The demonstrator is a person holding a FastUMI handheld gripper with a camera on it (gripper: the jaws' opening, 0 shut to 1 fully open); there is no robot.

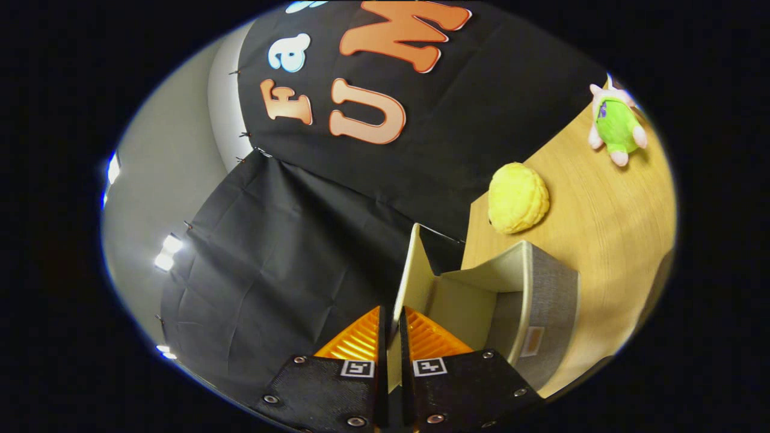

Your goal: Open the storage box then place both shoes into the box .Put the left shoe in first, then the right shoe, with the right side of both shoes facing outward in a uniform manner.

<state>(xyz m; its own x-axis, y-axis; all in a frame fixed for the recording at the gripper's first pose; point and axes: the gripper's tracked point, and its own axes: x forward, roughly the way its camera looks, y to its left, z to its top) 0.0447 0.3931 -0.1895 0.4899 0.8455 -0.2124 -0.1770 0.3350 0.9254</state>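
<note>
The wooden table (607, 222) bears the grey storage box (544, 300) just ahead of the gripper (392, 328) — its fingers nearly closed, pinching the raised lid (415, 279) — with a yellow plush (518, 197) and green toy (615, 123) beyond.

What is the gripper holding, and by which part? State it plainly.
The gripper is shut on the lid of the storage box, both fingers pinching the lid's thin free edge; the lid stands raised, the box open.
</note>
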